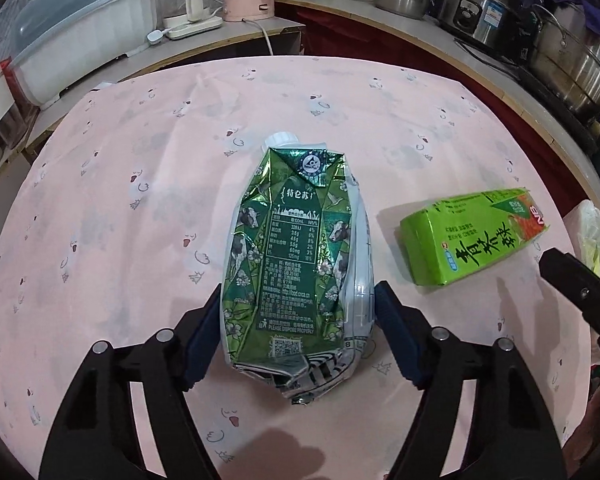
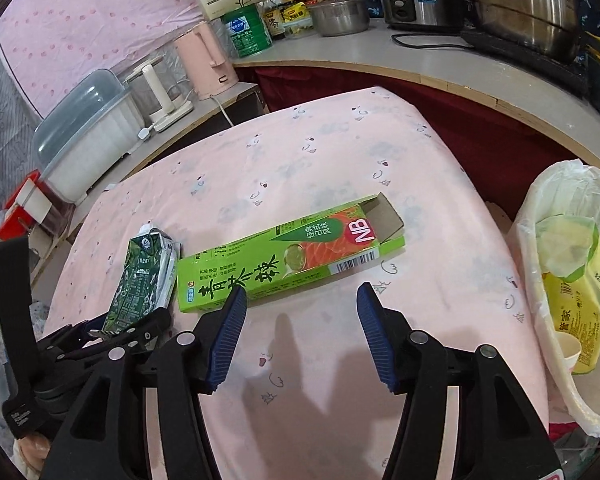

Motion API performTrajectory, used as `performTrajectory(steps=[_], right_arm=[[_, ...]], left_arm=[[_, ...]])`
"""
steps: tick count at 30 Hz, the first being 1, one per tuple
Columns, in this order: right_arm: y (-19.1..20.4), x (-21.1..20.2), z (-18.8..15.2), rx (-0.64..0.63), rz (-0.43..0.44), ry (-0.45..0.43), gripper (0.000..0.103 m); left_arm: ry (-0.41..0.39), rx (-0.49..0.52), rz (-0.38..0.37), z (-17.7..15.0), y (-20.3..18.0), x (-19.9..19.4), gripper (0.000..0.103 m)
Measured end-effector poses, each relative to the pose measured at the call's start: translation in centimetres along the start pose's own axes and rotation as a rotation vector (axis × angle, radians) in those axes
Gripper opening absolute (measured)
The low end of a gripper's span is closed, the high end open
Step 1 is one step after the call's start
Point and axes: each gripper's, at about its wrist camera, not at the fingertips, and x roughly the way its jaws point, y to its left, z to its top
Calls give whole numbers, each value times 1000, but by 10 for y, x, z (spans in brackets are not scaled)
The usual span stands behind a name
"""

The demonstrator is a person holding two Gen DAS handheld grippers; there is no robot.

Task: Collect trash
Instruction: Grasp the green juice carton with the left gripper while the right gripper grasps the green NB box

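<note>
A crushed dark green milk carton (image 1: 296,252) lies on the pink tablecloth (image 1: 120,184). My left gripper (image 1: 298,300) has its blue pads against both sides of the carton's lower half. The carton also shows in the right wrist view (image 2: 140,280) with the left gripper (image 2: 112,332) around it. A bright green open box (image 2: 288,260) lies flat to its right; it also shows in the left wrist view (image 1: 476,236). My right gripper (image 2: 302,300) is open and empty, just in front of the green box, and its tip shows in the left wrist view (image 1: 576,284).
A bin with a white bag (image 2: 572,280), holding yellow wrappers and a paper cup, stands off the table's right edge. Beyond the table is a counter (image 2: 440,64) with steel pots (image 2: 524,4), a pink kettle (image 2: 208,60) and a white covered container (image 2: 88,140).
</note>
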Motion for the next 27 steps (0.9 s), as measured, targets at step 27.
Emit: performTrajectory(steps=[27], right_arm=[[33, 93, 65, 86, 29, 58, 69]], left_arm=[[-2, -85, -13, 31, 33, 18, 69]])
